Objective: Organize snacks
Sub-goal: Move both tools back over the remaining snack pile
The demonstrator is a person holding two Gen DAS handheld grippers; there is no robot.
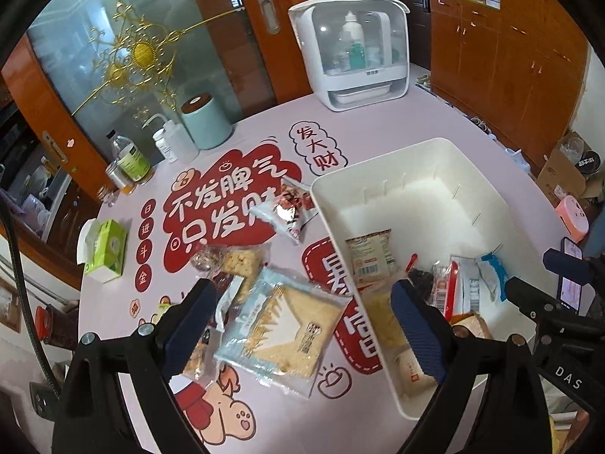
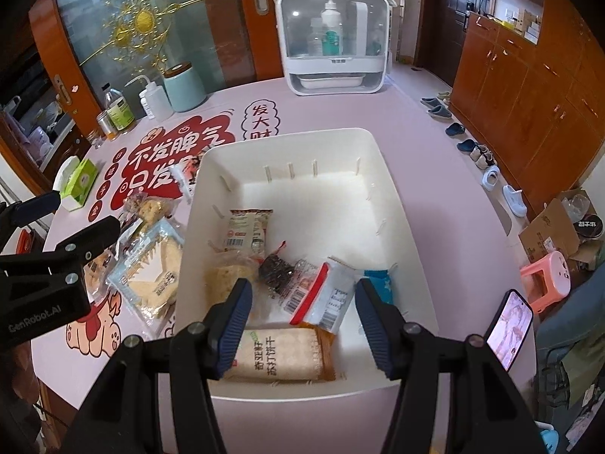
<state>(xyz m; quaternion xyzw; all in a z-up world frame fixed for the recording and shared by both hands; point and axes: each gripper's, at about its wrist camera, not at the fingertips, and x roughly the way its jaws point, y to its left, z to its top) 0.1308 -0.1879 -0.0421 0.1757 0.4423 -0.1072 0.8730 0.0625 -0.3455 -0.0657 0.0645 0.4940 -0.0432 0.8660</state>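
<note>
A white bin [image 1: 382, 174] [image 2: 393, 204] stands on the pink table and holds several snack packets, among them a cracker pack [image 2: 280, 353] and a red-edged clear bag [image 2: 325, 297]. My left gripper [image 1: 302, 310] is open, above a pale blue toast packet [image 1: 281, 331] lying left of the bin. More packets [image 1: 234, 265] and a red-and-white bag [image 1: 291, 208] lie on the table beyond it. My right gripper [image 2: 302, 310] is open and empty, above the bin's near end. The left gripper also shows in the right wrist view [image 2: 72, 242].
A white lidded cabinet [image 1: 351, 53] stands at the table's far edge. A teal canister [image 1: 206, 121], bottles [image 1: 130, 159] and a green tissue box [image 1: 107, 246] stand at the far left. A phone [image 2: 508, 327] sits on a mount at right. Shoes and a pink stool [image 2: 544, 280] are on the floor.
</note>
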